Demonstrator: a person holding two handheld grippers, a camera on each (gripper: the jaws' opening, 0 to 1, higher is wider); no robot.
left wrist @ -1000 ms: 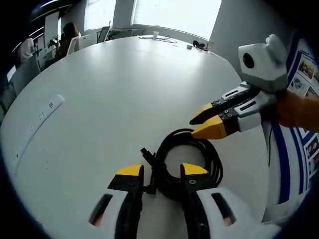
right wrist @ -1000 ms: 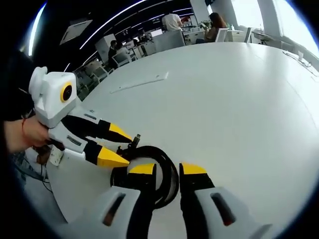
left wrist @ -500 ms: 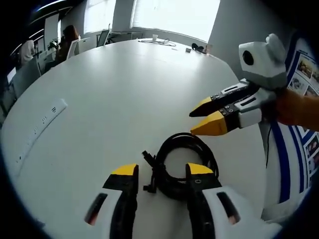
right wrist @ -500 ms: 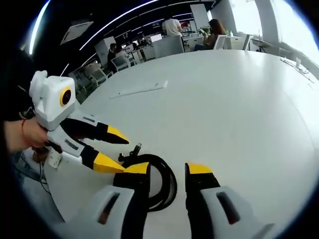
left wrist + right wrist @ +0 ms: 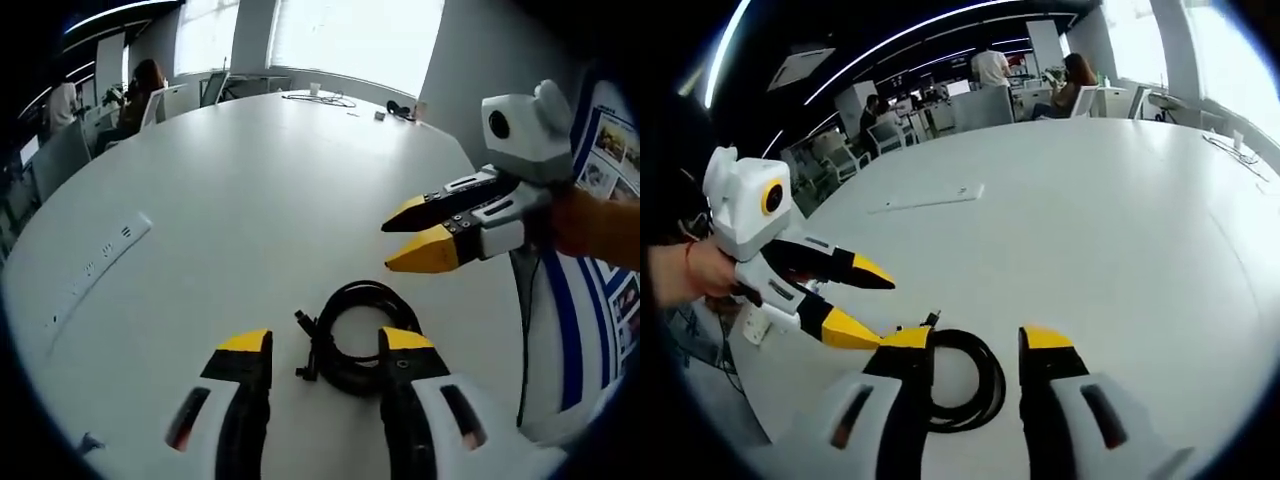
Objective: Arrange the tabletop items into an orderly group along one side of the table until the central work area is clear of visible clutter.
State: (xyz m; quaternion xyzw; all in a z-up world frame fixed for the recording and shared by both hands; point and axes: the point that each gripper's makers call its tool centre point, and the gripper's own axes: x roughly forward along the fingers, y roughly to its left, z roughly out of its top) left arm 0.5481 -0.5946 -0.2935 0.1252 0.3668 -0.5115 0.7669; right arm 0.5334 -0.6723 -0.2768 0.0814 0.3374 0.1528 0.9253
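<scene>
Clearly limp and light, the coiled black cable (image 5: 365, 337) lies on the white table (image 5: 250, 200) near its edge, best pinched across the bundled loops. Both the left gripper (image 5: 325, 348) and right gripper (image 5: 975, 342) hang open above it, empty. Since a second ago both have lifted away from the coil.

Coiled cable (image 5: 365, 335) on table (image 5: 250, 200) near its edge, power strip (image 5: 95, 265) left

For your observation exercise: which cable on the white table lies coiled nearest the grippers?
The black coiled cable between the left gripper's jaws; the other cable sprawls loose at the far edge.
</scene>
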